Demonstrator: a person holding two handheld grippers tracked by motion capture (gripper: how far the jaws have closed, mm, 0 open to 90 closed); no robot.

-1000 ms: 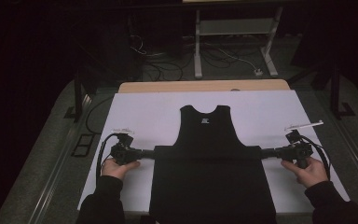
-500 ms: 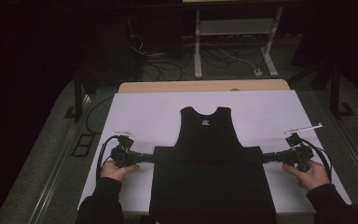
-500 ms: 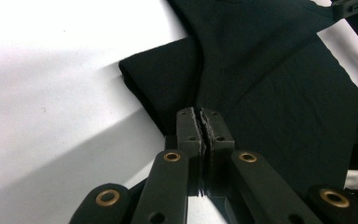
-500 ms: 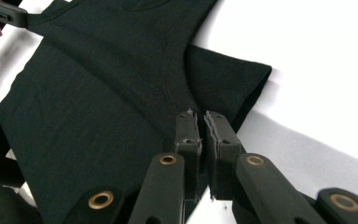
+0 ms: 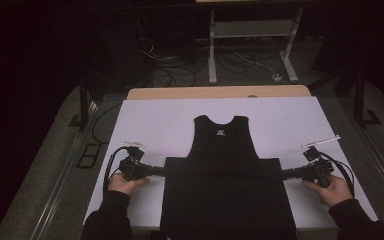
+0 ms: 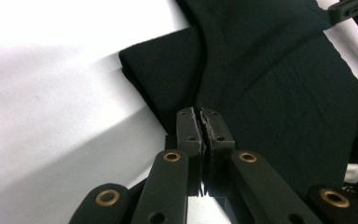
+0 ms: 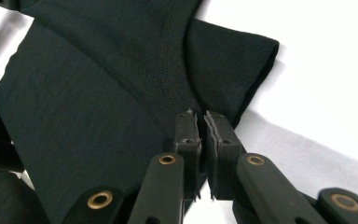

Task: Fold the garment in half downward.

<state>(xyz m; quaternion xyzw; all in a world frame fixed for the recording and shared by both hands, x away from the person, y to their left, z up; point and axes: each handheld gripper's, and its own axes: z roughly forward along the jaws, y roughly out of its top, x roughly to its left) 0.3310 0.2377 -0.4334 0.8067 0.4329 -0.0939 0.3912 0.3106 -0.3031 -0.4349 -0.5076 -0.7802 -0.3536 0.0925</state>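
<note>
Black garment point(image 5: 227, 195) stretched flat between level hands, left gripper point(image 5: 161, 171) and right gripper point(image 5: 284, 174) each clamped on its sides.

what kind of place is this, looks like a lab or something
Probably a lab or recording workspace, not a home: a white-covered table holding one black sleeveless shirt, loose cables on the grey carpet floor, and a bare white metal stand behind.

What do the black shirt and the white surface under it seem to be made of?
Shirt: soft knit fabric, probably cotton jersey, matte; stitched seams show and it folds limply. Surface: smooth, matte white sheet, perhaps paper or board; it lies flat, but the look leaves the material open.
</note>
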